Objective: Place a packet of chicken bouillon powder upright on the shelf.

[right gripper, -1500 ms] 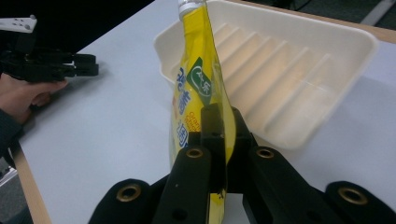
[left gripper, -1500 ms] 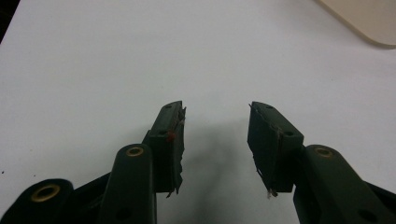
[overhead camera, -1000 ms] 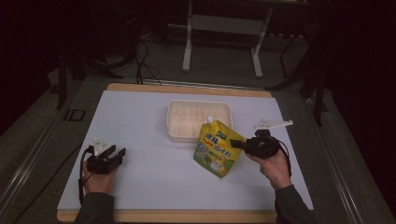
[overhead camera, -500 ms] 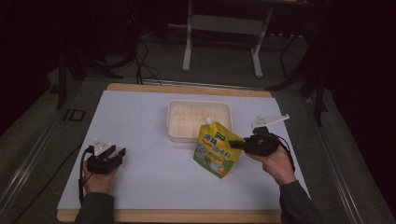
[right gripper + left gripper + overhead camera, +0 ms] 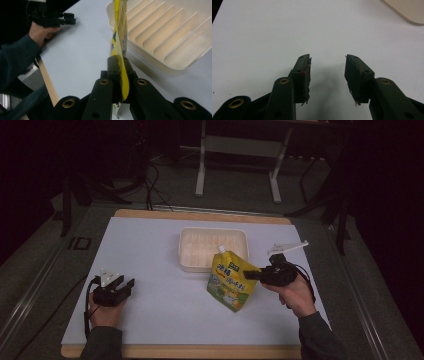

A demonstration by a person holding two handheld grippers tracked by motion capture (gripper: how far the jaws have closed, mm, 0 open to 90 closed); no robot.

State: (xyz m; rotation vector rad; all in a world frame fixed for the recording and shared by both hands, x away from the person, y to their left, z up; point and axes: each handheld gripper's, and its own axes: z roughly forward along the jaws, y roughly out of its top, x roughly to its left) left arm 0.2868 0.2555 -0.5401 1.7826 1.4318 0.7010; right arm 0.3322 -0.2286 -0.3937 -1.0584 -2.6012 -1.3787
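yellow pouch (image 5: 231,280) shifted slightly toward the person, right hand-held gripper (image 5: 256,274) drawn back with it

Desk (image 5: 150,250): white top, edged in pale wood at its near and far sides. One cream ridged tray (image 5: 200,251) is set on it toward the far middle. A yellow spouted pouch (image 5: 231,281) is stood just before the tray.

Bare table (image 5: 165,310) lies open between pouch (image 5: 231,282) and left claw (image 5: 125,285).

A yellow spouted pouch (image 5: 232,282) stands tilted just before the cream ridged tray (image 5: 212,247) — white cap up.
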